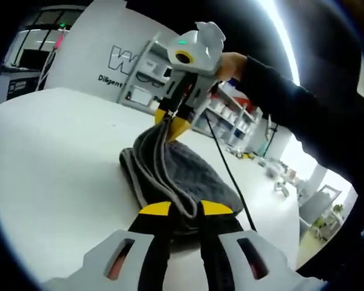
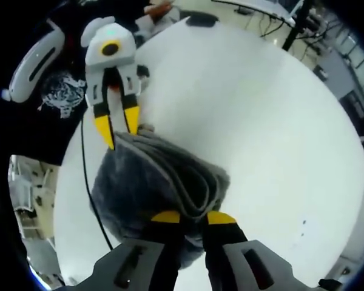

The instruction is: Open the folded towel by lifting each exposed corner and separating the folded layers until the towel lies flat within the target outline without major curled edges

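White and bare around it, the desk [image 1: 54, 157] carries a grey towel [image 1: 188, 176], still folded into thick layers and bunched in a heap, no target outline being visible from here. The step in hand looks like the opening of the fold: each end of the towel is taken up. The left hand-held gripper [image 1: 185, 212] has its yellow-tipped jaws pinching the near edge of the layers, and in the right gripper view it comes in at the far corner [image 2: 120, 128]. The right hand-held gripper [image 2: 194, 219] is pinching the opposite edge, the cloth rising between its jaws. Next, I judge, the two should draw apart and lift, so the layers peel open.
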A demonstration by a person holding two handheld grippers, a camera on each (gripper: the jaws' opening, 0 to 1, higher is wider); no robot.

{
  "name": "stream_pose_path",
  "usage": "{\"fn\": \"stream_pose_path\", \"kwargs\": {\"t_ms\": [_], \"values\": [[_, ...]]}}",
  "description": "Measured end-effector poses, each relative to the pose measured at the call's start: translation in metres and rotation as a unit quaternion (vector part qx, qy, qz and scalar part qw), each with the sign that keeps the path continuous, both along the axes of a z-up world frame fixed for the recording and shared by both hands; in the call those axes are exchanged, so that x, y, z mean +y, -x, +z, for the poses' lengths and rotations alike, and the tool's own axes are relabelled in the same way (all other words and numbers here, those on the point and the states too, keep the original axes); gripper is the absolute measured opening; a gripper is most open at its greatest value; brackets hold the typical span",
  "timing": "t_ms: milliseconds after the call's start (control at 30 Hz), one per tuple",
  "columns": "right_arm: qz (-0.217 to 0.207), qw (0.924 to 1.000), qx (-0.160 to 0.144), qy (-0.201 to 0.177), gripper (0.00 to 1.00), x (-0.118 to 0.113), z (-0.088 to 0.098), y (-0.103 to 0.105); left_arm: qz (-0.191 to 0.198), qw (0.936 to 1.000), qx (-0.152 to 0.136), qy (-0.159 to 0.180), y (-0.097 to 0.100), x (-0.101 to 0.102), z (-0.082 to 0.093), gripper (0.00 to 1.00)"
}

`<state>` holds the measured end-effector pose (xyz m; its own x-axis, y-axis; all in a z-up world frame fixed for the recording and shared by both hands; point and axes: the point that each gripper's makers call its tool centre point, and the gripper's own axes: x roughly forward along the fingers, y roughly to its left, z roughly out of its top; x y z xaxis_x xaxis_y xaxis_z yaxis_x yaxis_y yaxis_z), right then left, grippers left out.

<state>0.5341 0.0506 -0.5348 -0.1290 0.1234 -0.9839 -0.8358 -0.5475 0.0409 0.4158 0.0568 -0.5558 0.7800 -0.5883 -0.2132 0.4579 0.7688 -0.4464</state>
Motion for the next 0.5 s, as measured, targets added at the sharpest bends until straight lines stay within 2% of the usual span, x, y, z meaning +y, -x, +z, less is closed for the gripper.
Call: {"fn": "stream_pose_path", "kwargs": {"t_ms": [200, 500], "values": [[0.0, 1.0, -0.001, 0.0, 0.07, 0.0006, -0.001, 0.0022, -0.005, 0.9999, 0.006, 0.013, 0.0011, -0.0023, -0.0003, 0.07], [-0.001, 1.0, -0.004, 0.0, 0.07, 0.0001, -0.0016, 0.0021, -0.009, 0.9995, 0.006, 0.031, 0.0024, -0.0045, 0.0031, 0.05]]}}
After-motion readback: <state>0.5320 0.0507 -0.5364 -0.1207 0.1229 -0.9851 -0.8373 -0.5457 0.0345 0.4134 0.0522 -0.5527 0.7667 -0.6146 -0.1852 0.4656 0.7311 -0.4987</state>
